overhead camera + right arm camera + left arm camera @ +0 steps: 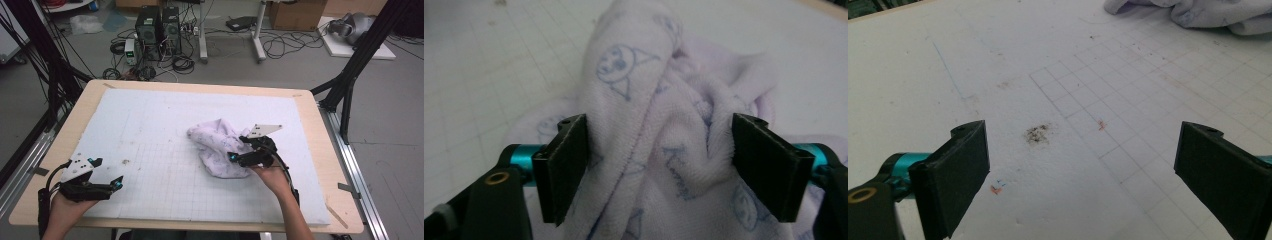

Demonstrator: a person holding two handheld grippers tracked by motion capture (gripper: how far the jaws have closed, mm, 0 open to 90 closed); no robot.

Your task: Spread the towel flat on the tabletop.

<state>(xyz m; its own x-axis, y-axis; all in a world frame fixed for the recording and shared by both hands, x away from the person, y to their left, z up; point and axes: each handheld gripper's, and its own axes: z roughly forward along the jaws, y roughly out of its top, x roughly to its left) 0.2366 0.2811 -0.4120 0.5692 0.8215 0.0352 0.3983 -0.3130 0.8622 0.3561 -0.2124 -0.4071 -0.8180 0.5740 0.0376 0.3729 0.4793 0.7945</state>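
Two forearms come in at the near edge of the tabletop (320, 165), which carries a white gridded mat (165, 150) over most of its wood. Near the middle of that mat, a little toward the person's right, lies the crumpled lilac towel (217, 147) with small printed cartoon faces. The right gripper (243, 150) has its jaws astride a raised fold of the towel (644, 125), fairly wide apart, with cloth bulging between them; the right pad looks to be brushing the pile, the left one stands beside the ridge, and I would not call it a grip yet. To do this well, I judge the jaws should close squarely on that ridge, low enough to catch a full thickness of terry and not just the fluffy surface (thin pinches slip out when lifted). Then lift slowly, so the bunched layers can fall open rather than drag the whole heap. The left gripper (107, 186) rests well apart at the near left corner, jaws wide with nothing between them, over a dark smudge (1037, 134) on the mat; it could come across to pin or take a second corner.
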